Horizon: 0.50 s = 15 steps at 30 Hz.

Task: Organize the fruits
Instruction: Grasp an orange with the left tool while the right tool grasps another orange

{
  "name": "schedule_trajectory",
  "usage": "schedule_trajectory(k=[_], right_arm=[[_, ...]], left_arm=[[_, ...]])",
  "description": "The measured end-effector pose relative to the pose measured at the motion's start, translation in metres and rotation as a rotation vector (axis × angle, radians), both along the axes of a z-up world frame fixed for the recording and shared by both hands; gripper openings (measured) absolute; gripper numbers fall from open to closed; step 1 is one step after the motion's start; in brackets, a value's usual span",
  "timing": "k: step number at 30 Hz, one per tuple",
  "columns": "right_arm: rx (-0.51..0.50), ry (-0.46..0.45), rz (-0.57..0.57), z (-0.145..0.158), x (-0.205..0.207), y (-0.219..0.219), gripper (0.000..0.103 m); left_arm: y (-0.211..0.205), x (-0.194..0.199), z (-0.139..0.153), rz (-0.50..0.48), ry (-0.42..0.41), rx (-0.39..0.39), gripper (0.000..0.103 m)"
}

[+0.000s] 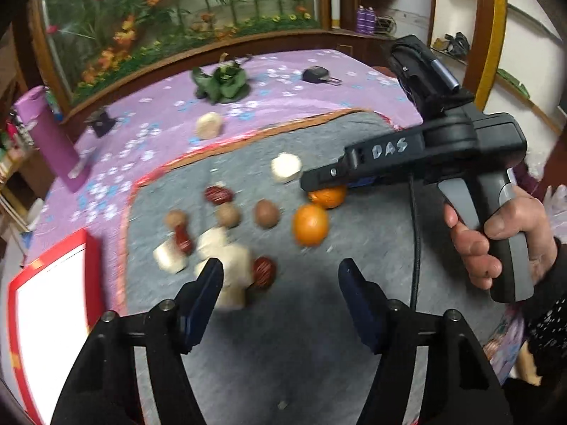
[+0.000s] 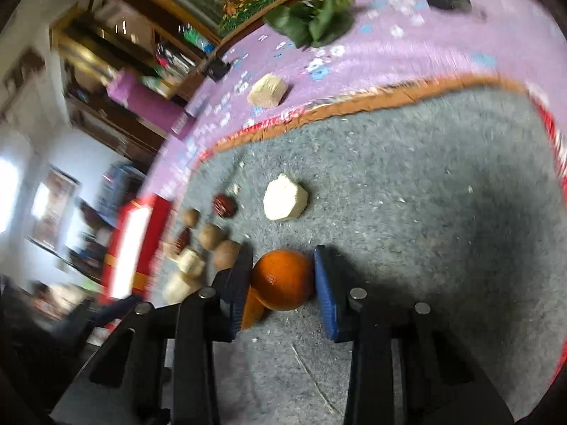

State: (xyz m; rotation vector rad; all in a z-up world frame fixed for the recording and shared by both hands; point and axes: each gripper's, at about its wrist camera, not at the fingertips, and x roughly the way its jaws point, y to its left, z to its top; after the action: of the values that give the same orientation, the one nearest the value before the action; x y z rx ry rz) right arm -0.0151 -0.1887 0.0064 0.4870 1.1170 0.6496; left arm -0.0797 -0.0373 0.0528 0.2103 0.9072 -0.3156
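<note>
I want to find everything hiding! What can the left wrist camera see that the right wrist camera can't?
Only the left wrist view shows the left gripper, open and empty, the person's right hand holding the other tool, and both oranges wholly apart, the near one lying free.

Only the right wrist view shows the right gripper closed around an orange, with just a sliver of the second orange beside it.

Both show the grey mat, the purple flowered cloth, the red box, the brown fruits and the leafy greens.

Grey mat (image 2: 425, 184) bare right of right gripper (image 2: 281, 283); second orange (image 1: 310, 224), brown fruits (image 1: 266, 213) crowd left.
</note>
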Motion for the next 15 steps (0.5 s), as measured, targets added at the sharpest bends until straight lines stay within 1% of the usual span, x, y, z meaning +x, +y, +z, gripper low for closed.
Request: schedule_trajectory(k=[3, 5, 7, 8, 9, 10, 12, 13, 15], right_arm=[[0.115, 0.033, -0.045, -0.001, 0.005, -0.023, 0.037], [0.173, 0.044, -0.069, 0.0, 0.005, -0.032, 0.037], [0.196, 0.04, -0.095, 0.003, 0.004, -0.038, 0.037], [0.205, 0.04, -0.1, 0.004, 0.003, -0.039, 0.037], [0.214, 0.043, -0.099, 0.007, 0.003, -0.041, 0.037], [0.225, 0.046, -0.097, 0.008, 0.003, -0.043, 0.037], [0.227, 0.042, -0.099, 0.007, 0.003, -0.041, 0.037], [0.223, 0.037, -0.103, 0.009, 0.003, -0.041, 0.037], [0.232, 0.037, -0.107, 0.009, 0.002, -0.044, 0.037]], left_arm=[[-0.015, 0.015, -0.004, -0.024, 0.042, -0.021, 0.059], [-0.024, 0.021, -0.009, -0.025, 0.067, -0.014, 0.055], [-0.032, 0.025, -0.015, -0.022, 0.085, -0.004, 0.048], [-0.035, 0.028, -0.019, -0.02, 0.101, -0.002, 0.039], [-0.037, 0.03, -0.022, -0.025, 0.118, -0.004, 0.035], [-0.04, 0.033, -0.026, -0.029, 0.133, -0.001, 0.034], [-0.043, 0.036, -0.031, -0.014, 0.131, 0.031, 0.033], [-0.044, 0.037, -0.033, -0.011, 0.134, 0.035, 0.031], [-0.046, 0.037, -0.032, -0.011, 0.12, 0.027, 0.03]])
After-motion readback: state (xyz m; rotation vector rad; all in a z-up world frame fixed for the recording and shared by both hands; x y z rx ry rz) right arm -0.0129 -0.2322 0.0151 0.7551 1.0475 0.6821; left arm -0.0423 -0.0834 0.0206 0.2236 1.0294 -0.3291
